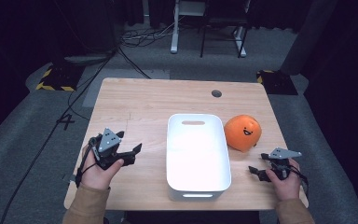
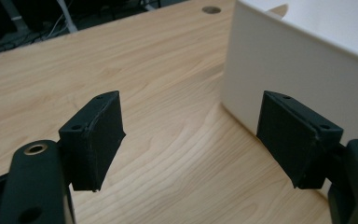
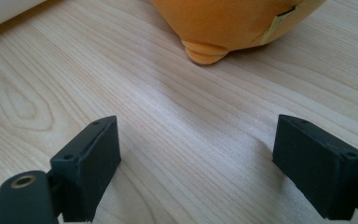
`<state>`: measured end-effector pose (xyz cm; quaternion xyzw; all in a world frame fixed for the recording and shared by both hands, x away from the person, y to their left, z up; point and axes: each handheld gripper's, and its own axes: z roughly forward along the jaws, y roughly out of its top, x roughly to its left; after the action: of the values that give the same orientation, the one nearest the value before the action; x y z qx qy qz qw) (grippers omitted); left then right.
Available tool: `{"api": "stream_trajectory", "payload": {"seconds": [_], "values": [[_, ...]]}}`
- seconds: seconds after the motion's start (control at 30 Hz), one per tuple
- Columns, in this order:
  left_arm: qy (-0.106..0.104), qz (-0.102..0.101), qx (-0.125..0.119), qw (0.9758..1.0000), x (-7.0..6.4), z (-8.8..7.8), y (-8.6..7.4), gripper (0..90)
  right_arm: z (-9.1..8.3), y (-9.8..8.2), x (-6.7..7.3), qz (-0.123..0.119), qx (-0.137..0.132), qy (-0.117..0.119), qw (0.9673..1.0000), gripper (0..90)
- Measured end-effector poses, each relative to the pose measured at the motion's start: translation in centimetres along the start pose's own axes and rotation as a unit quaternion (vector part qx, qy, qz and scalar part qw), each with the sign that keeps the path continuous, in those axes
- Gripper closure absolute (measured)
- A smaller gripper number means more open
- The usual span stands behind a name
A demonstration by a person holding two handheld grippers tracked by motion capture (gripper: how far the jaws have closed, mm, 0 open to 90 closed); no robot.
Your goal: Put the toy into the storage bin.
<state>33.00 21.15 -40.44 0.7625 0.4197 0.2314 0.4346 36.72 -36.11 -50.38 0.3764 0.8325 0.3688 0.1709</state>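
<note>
Orange round plush toy with a smiling face (image 1: 243, 132) lies just ahead of the right gripper (image 1: 259, 171), whose jaws stand wide apart and empty, nearer than the left gripper (image 1: 131, 154), likewise parted and empty.

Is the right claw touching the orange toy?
Apart. In the right gripper view, bare wood lies between the open right claw and the orange toy.

- The tabletop (image 1: 144, 100) was pale wood with a wavy grain.
- The bin (image 1: 198, 184) was plain white.
- The soft toy (image 1: 242, 133) was orange with a small black smiling face.
- Each hand-held gripper (image 1: 129, 155) was black.
</note>
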Motion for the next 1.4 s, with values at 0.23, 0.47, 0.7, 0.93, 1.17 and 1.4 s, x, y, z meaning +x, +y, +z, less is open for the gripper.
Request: {"api": "stream_trajectory", "payload": {"seconds": [0.23, 0.47, 0.7, 0.93, 1.17, 1.4], "values": [[0.009, -0.028, 0.04, 0.9988, 2.1, 1.8, -1.9, 22.9, 0.0, 0.0, 0.0, 0.0, -0.001, -0.001, 1.0, 15.1], [-0.01, -0.055, 0.098, 0.9936, 4.0, 3.6, -4.1, 25.7, 0.0, 0.0, 0.0, 0.0, 0.0, 0.0, 1.0, 15.1], [0.015, -0.029, 0.147, 0.9886, 4.9, 4.6, -5.5, 23.4, 0.0, 0.0, 0.0, 0.0, 0.0, 0.0, 1.0, 15.0], [0.022, -0.031, 0.177, 0.9834, 5.6, 5.5, -6.7, 21.7, 0.0, 0.0, 0.0, 0.0, 0.0, 0.0, 1.0, 15.0], [0.013, -0.024, 0.167, 0.9856, 6.1, 5.7, -7.4, 16.4, -0.1, 0.0, 0.0, 0.001, 0.002, 0.001, 1.0, 15.1], [-0.009, -0.004, 0.145, 0.9894, 6.9, 5.7, -7.9, 10.9, -0.1, 0.0, 0.0, -0.001, 0.002, 0.002, 1.0, 15.0]]}}
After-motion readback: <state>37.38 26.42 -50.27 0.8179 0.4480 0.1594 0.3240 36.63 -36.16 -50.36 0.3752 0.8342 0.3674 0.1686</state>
